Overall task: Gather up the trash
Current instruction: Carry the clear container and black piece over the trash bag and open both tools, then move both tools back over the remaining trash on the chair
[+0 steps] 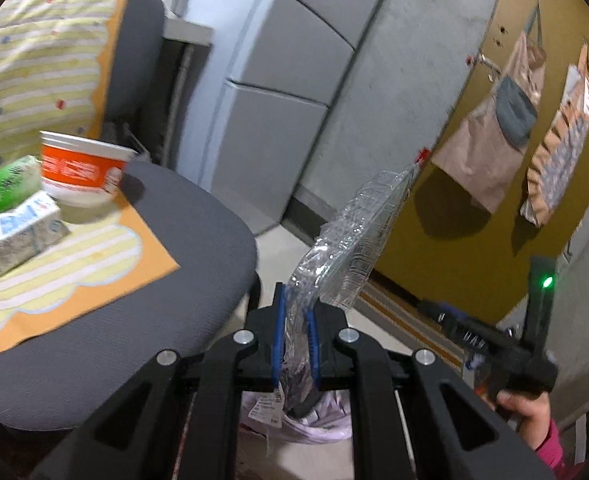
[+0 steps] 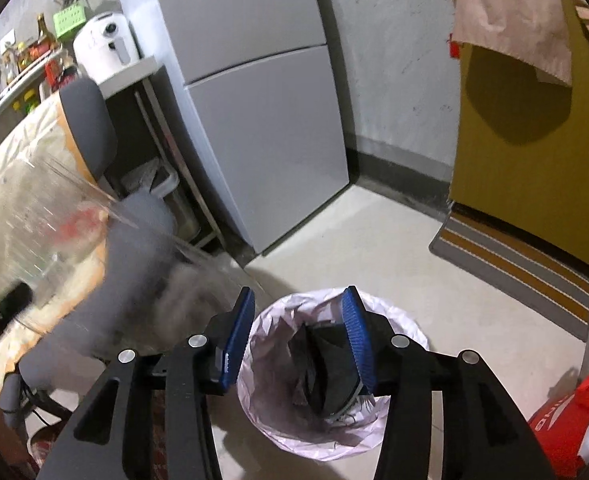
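We have the left gripper [image 1: 295, 342] clamped on one edge of a clear plastic clamshell tray [image 1: 348, 248], which stands up and away from the blue pads, tilted right, above the lined trash bin [image 1: 294, 416] seen below between the fingers. The right gripper [image 2: 298, 344] hangs with its tongs apart and empty directly over the same bin [image 2: 270, 408]; dark trash already lies inside the pale bag.

Handling, our judgement: the tray is thin ribbed plastic, very light, springy and slick. It will flex and may crackle or pop out of a pinch near a corner. The present hold on the flat rim looks sound; a squeeze on the domed middle would only collapse it. Being light, it may catch the bag rim and not drop cleanly, so release should come low over the opening.

Remaining on the chair seat [image 1: 174, 340], on a yellow striped mat [image 1: 74, 256]: an orange-and-white paper cup bowl [image 1: 82, 172], a green packet [image 1: 2, 188] and a small blue-and-white carton [image 1: 24, 236]

Writing: the cup's white lettering, the carton print and a price label hanging below the left fingers are too blurred to read. A red bag [image 2: 566, 420] beside the bin carries white letters, only partly visible and not legible
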